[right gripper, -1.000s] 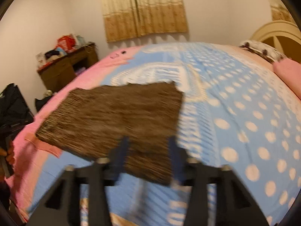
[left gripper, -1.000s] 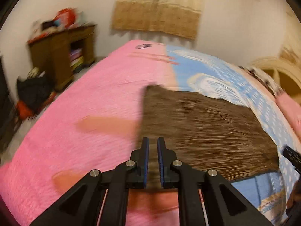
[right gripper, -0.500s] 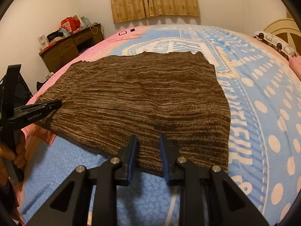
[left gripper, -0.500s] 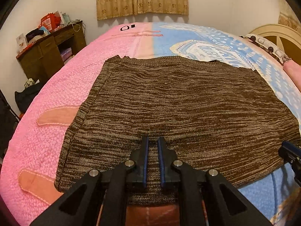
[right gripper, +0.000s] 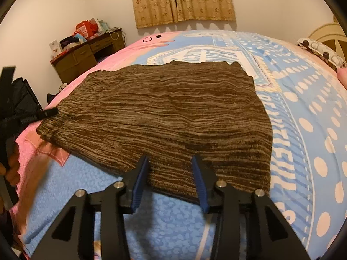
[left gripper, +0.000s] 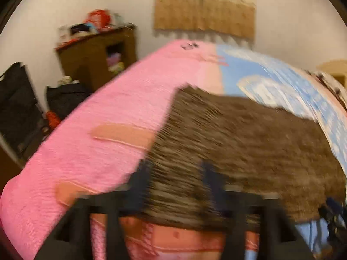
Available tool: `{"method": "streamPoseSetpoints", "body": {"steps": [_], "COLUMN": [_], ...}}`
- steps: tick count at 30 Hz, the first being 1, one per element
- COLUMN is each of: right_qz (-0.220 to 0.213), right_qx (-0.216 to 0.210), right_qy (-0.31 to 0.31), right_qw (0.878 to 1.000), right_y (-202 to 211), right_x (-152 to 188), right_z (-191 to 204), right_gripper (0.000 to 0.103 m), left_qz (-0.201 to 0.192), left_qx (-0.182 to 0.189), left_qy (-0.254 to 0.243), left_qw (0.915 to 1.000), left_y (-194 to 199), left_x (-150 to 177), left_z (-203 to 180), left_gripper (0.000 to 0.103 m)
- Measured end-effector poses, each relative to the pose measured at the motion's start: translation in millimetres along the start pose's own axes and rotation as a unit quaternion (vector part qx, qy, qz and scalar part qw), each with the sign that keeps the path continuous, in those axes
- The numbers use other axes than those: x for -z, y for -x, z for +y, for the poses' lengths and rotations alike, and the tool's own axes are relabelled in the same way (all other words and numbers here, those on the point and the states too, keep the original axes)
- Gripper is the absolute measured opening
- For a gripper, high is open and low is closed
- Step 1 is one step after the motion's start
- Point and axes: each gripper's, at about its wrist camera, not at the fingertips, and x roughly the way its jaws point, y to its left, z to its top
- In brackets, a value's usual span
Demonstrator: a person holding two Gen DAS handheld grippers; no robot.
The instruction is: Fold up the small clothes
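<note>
A brown striped knit garment (right gripper: 164, 117) is being shown spread flat on a bed covered by a pink and blue blanket (right gripper: 303, 130), with its near hem toward both cameras. In the right wrist view, the right gripper (right gripper: 170, 169) is being held just over the near hem, its blue-padded fingers (right gripper: 141, 179) being kept wide apart with nothing clamped between them. At the left edge of that view, the left gripper (right gripper: 46, 113) is being seen with its tip at the garment's left corner; whether that corner is being touched cannot be told.

The left wrist view is being blurred by motion. There the garment (left gripper: 238, 143) is being seen lying across the border of the pink and blue parts of the blanket (left gripper: 97, 112), and the left gripper (left gripper: 175, 173) is being presented with its jaws spread and only the garment's near edge visible between them. A wooden desk (right gripper: 86, 54) and patterned curtains (right gripper: 182, 0) are being shown against the far wall.
</note>
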Motion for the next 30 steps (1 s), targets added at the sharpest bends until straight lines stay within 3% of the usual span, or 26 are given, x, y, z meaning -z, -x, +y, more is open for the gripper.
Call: {"method": "streamPoseSetpoints", "body": {"steps": [2, 7, 9, 11, 14, 15, 16, 18, 19, 26, 30], "right_qz": [0.0, -0.002, -0.003, -0.003, -0.003, -0.004, -0.003, -0.003, -0.004, 0.0, 0.013], "right_qx": [0.0, -0.005, -0.007, -0.009, -0.012, -0.012, -0.012, -0.012, -0.011, -0.005, -0.002], "right_qy": [0.003, 0.002, 0.0, 0.0, 0.0, 0.0, 0.0, 0.0, 0.0, 0.006, -0.02], "right_qw": [1.0, 1.0, 1.0, 1.0, 1.0, 1.0, 1.0, 1.0, 1.0, 1.0, 1.0], "right_y": [-0.1, 0.0, 0.6, 0.4, 0.2, 0.5, 0.5, 0.3, 0.4, -0.2, 2.9], "right_x": [0.3, 1.2, 1.8, 1.9, 1.6, 1.9, 1.9, 1.9, 1.9, 0.6, -8.0], "right_z": [1.0, -0.2, 0.1, -0.3, -0.7, -0.5, -0.4, -0.3, -0.3, 1.5, 5.0], "right_gripper": [0.047, 0.049, 0.05, 0.05, 0.051, 0.051, 0.051, 0.051, 0.051, 0.051, 0.057], "left_qz": [-0.018, 0.047, 0.083, 0.065, 0.052, 0.051, 0.049, 0.048, 0.048, 0.035, 0.009], "left_qx": [-0.027, -0.029, -0.007, -0.01, 0.058, 0.064, 0.064, 0.053, 0.054, 0.14, 0.147], "left_qy": [0.011, 0.042, 0.058, 0.047, 0.074, 0.081, 0.084, 0.08, 0.086, 0.181, 0.152], "left_qw": [0.9994, 0.9976, 0.9948, 0.9967, 0.9942, 0.9934, 0.9932, 0.9942, 0.9937, 0.9728, 0.9774], "left_y": [-0.1, -30.2, -47.7, -45.5, -39.8, -38.6, -37.6, -36.1, -35.4, -29.4, -16.9], "left_x": [-1.0, 5.4, 13.9, 19.3, 19.1, 19.6, 19.5, 19.9, 20.3, 30.5, 30.4], "left_z": [8.0, 20.4, 22.9, 18.0, 26.8, 29.9, 32.1, 33.0, 35.3, 67.9, 58.8], "left_gripper": [0.089, 0.089, 0.089, 0.089, 0.089, 0.08, 0.061, 0.035, 0.029, 0.011, 0.009]}}
